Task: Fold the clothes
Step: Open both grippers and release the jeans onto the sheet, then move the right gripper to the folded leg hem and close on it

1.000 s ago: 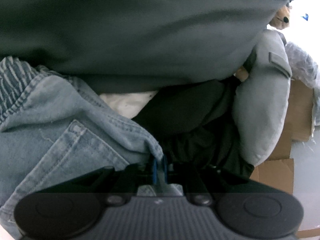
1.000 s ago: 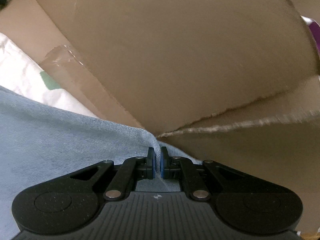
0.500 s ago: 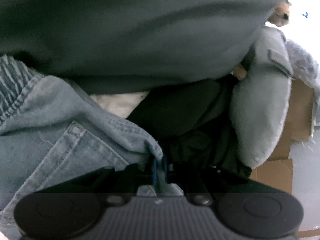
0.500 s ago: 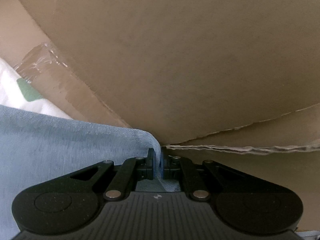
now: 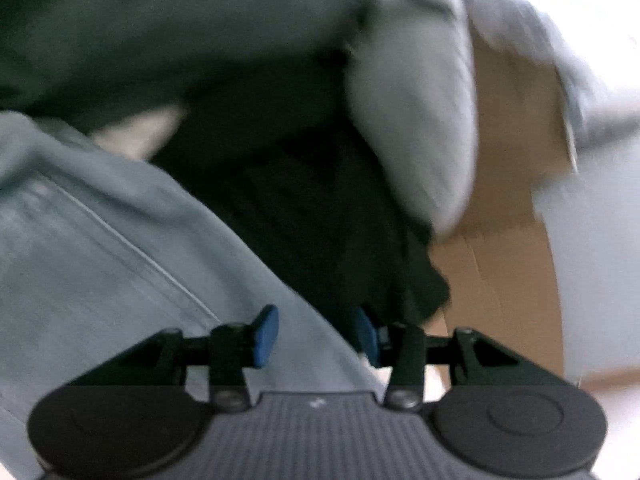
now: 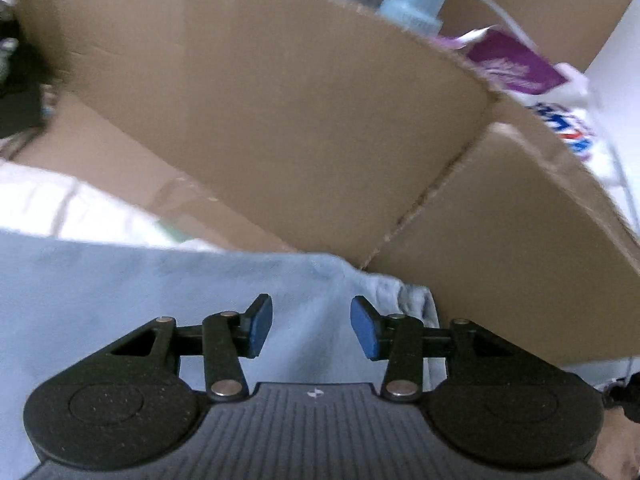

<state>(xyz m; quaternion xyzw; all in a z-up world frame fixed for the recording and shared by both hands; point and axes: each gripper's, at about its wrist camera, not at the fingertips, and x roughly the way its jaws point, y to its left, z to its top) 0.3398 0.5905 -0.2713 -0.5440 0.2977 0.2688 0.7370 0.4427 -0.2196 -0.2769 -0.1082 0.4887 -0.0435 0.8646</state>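
The light blue denim garment (image 5: 120, 248) fills the lower left of the blurred left wrist view, its stitched seam running diagonally. My left gripper (image 5: 316, 334) hovers just over it with its jaws opening; cloth lies under the gap but the blue pads (image 5: 266, 334) do not press it. In the right wrist view the same denim (image 6: 160, 292) spreads flat at lower left, its hem beside a cardboard box. My right gripper (image 6: 310, 330) is above that hem, jaws opening, pads (image 6: 258, 330) clear of the fabric.
A dark green garment (image 5: 180, 32), black cloth (image 5: 304, 208) and a pale grey garment (image 5: 416, 120) pile up behind the denim. Cardboard box walls (image 6: 280, 120) rise close ahead of the right gripper. A white sheet (image 6: 60, 208), a blue bottle (image 6: 412, 0) and a purple packet (image 6: 512, 64) lie beyond.
Both grippers were shut on the denim's edge; now both jaws stand apart and the cloth is released. Both views have shifted, and the right gripper has risen, showing the box top.
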